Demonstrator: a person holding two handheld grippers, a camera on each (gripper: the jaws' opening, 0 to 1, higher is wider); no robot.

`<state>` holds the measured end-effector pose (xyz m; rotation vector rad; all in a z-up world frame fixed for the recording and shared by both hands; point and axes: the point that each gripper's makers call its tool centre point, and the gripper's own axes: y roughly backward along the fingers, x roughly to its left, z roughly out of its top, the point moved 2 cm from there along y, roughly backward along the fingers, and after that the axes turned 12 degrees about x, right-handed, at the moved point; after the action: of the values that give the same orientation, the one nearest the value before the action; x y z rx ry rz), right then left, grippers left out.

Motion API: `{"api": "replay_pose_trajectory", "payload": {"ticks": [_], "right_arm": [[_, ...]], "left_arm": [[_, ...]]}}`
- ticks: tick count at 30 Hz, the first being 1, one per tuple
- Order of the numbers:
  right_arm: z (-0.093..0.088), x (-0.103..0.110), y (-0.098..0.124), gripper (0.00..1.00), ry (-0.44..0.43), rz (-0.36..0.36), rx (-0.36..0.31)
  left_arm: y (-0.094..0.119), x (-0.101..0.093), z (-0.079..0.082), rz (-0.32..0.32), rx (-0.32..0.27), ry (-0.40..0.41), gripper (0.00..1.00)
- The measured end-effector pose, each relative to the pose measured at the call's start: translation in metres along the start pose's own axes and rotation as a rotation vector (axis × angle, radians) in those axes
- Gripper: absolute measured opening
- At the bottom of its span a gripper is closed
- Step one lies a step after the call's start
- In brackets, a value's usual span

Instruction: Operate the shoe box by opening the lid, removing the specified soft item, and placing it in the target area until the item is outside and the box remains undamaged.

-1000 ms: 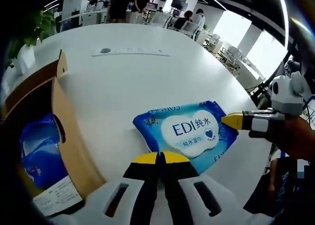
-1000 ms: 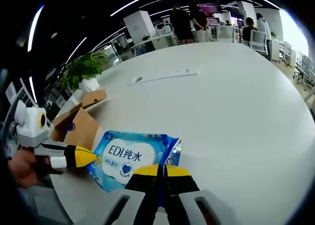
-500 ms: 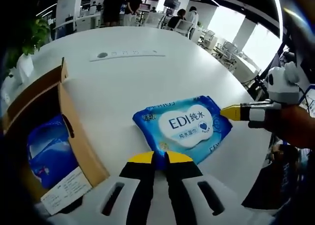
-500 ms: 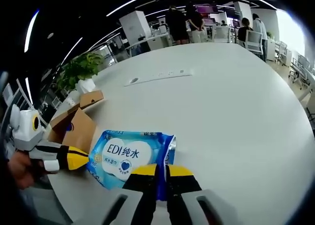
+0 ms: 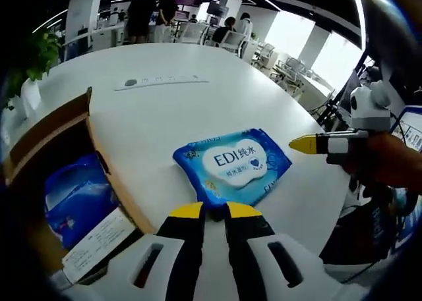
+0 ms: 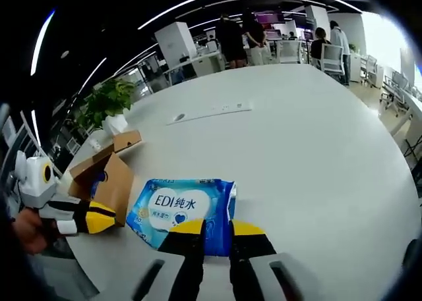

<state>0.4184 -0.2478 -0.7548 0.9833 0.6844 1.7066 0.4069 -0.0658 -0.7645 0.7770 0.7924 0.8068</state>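
One wipes pack (image 5: 231, 163) flat on table, just beyond left gripper (image 5: 210, 212).

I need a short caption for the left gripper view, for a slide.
Blue wipes pack lies flat on the white table beside the open shoe box, just ahead of the open left tool.

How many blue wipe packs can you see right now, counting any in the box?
2. One wipe pack lies flat on the table; another blue pack sits inside the open shoe box. More may be hidden deeper inside.
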Motion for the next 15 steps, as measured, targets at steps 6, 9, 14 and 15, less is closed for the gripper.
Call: {"api": "replay_pose_trajectory", "payload": {"ticks": [6, 9, 14, 15], "right_arm": [[-0.005, 0.013, 0.004, 0.10, -0.048, 0.026, -0.029], [-0.009, 0.021, 0.004, 0.11, -0.050, 0.032, -0.032], [-0.014, 0.039, 0.006, 0.12, -0.063, 0.054, -0.050], [-0.015, 0.044, 0.005, 0.12, -0.060, 0.061, -0.053]], "left_arm": [[0.016, -0.004, -0.006, -0.052, -0.046, -0.023, 0.12], [0.025, 0.002, -0.010, -0.053, -0.057, -0.037, 0.13], [0.042, 0.010, -0.016, -0.061, -0.076, -0.035, 0.13], [0.045, 0.012, -0.017, -0.063, -0.082, -0.034, 0.13]]}}
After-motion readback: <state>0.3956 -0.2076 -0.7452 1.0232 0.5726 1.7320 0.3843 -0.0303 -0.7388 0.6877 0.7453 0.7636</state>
